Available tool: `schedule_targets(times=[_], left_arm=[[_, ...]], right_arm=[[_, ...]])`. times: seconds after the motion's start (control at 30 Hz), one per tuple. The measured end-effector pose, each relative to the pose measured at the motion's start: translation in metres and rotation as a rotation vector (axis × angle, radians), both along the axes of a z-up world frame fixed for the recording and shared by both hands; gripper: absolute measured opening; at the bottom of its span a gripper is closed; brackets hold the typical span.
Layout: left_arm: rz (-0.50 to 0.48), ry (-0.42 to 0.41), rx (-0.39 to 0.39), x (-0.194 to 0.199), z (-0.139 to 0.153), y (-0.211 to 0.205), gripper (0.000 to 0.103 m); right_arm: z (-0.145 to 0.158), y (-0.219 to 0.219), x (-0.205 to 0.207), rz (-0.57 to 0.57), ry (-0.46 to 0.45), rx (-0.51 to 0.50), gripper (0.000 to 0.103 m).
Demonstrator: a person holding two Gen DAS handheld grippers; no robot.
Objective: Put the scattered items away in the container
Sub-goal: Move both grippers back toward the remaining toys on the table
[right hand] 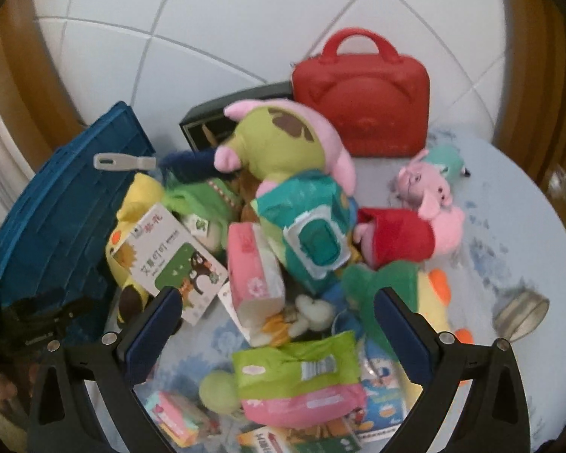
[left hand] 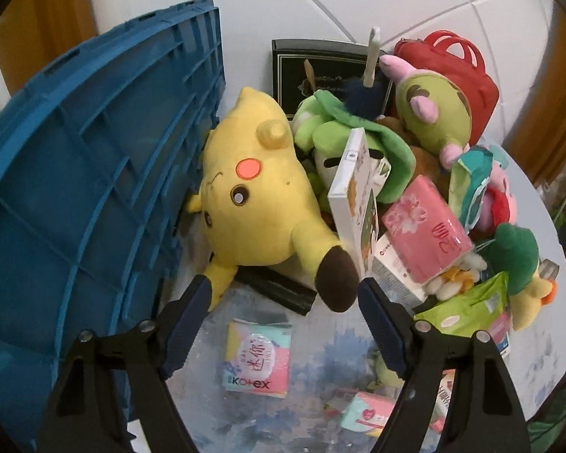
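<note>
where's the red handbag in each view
Left wrist: red handbag sits upper right, at the back of the pile, partly behind the green and pink plush.
Right wrist: red handbag stands upper centre-right, in full view.
Shared landmark: that green and pink plush just in front of it.

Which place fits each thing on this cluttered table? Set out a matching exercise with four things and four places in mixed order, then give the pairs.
Things:
1. yellow plush
2. red case
3. metal tin
4. green-and-pink packet

Places:
A. standing upright at the back by the wall
B. lying on its side on bare tablecloth, right of the pile
C. leaning against the blue crate
D. between the right tongs, near the camera

Pairs: 1-C, 2-A, 3-B, 4-D
</note>
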State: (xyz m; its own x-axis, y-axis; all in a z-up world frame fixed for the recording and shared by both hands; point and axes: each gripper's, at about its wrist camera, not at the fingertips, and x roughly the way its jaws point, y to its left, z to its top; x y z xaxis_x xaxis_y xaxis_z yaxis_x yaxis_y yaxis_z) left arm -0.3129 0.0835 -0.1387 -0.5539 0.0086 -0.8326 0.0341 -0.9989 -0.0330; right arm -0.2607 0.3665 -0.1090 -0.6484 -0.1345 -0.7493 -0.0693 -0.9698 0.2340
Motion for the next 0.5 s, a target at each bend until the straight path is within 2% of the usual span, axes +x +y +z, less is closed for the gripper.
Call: schedule_targets(times=[0.23, 0.5], left_arm=[[-0.037, -0.004, 0.021, -0.005, -0.009, 0.010, 0.080], [-0.052, 0.022, 0.028, -0.021, -0.002, 0.052, 0.080]], right_arm=[[-0.016, 0.002, -0.003, -0.016, -0.027, -0.012, 0.103], [-0.009, 0.031, -0.018, 0.003, -0.017, 0.003, 0.103]])
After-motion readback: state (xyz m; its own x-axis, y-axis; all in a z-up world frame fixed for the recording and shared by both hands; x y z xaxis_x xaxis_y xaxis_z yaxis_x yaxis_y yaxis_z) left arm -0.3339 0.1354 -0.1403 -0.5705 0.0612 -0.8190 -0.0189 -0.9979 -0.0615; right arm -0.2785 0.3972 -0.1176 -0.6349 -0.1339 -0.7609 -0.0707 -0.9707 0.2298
